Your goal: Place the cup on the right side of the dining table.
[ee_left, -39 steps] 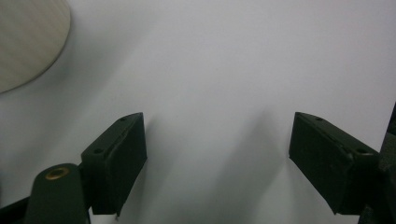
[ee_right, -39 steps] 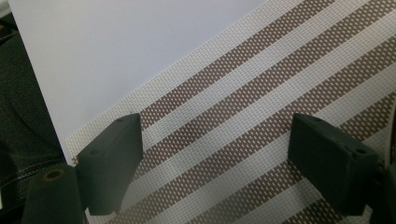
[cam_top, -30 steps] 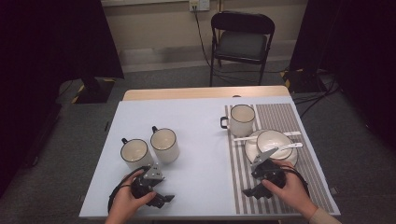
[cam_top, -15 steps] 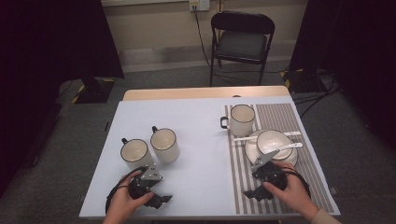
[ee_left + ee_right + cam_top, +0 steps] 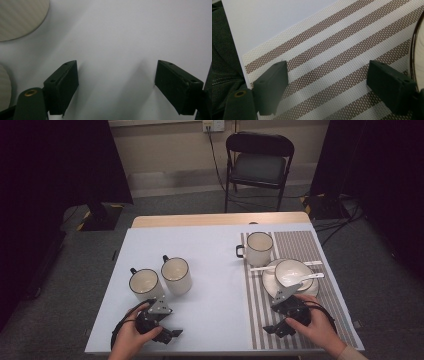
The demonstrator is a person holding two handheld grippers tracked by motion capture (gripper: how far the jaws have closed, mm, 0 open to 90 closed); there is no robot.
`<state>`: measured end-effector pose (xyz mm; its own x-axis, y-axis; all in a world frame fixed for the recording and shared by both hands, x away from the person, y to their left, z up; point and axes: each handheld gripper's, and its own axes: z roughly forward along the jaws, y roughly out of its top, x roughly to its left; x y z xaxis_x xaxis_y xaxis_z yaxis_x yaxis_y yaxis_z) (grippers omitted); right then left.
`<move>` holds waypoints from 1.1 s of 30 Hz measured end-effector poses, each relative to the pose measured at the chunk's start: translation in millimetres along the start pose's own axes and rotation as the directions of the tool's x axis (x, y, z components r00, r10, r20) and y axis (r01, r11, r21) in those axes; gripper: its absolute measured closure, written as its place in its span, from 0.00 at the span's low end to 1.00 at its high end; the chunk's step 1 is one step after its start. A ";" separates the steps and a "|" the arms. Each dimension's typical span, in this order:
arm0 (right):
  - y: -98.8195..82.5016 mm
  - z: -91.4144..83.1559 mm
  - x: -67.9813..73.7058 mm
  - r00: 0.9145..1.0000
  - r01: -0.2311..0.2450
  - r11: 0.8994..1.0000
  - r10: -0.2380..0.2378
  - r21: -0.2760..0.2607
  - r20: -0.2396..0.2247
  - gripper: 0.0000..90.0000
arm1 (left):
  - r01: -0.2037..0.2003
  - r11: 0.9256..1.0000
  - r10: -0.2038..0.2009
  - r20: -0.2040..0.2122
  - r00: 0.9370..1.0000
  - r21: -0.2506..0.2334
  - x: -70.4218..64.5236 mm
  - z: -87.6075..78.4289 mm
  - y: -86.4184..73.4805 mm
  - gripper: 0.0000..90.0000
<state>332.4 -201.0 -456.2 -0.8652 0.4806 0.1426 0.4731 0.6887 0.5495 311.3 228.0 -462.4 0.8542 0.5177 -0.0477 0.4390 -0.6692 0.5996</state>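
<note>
**Both grippers rested open at the table's near edge**

High view: the left gripper (image 5: 159, 320) sat just below two round cream mugs (image 5: 144, 283); the right gripper (image 5: 289, 312) lay on the striped mat (image 5: 300, 245), near the plate (image 5: 267, 279). Neither had shifted since earlier.

Left gripper view: jaws spread over smooth white tabletop (image 5: 120, 37).

Right gripper view: jaws spread, empty, over woven stripes.

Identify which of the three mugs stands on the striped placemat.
The mug at the far right, behind the plate, stands on the striped placemat. The two other mugs stand side by side on the bare white tabletop.
</note>
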 end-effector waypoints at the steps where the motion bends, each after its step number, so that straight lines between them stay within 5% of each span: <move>1: -1.3 0.2 0.1 1.000 0.011 1.000 -0.011 -0.009 0.000 0.18 | -0.002 1.000 0.002 0.000 1.000 -0.002 0.3 0.1 -0.6 0.20; 17: -17.4 1.0 2.6 0.996 0.085 0.991 -0.083 -0.107 0.023 0.18 | -0.065 0.997 0.065 0.007 0.998 -0.034 0.9 -0.1 -8.1 0.19; 24: -25.4 1.5 1.0 0.997 0.079 0.982 -0.078 -0.171 0.015 0.18 | -0.074 0.996 0.075 0.012 0.997 -0.057 1.7 -0.2 -11.8 0.17; 33: -30.7 3.9 4.4 0.989 0.146 0.971 -0.139 -0.190 0.050 0.16 | -0.072 0.996 0.073 0.015 0.997 -0.061 1.2 0.6 -11.4 0.17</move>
<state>314.7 -217.8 -475.6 -0.9130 0.4073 0.0236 0.3017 0.6353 0.7109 307.5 235.9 -469.8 0.8881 0.4594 -0.0163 0.3590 -0.6710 0.6487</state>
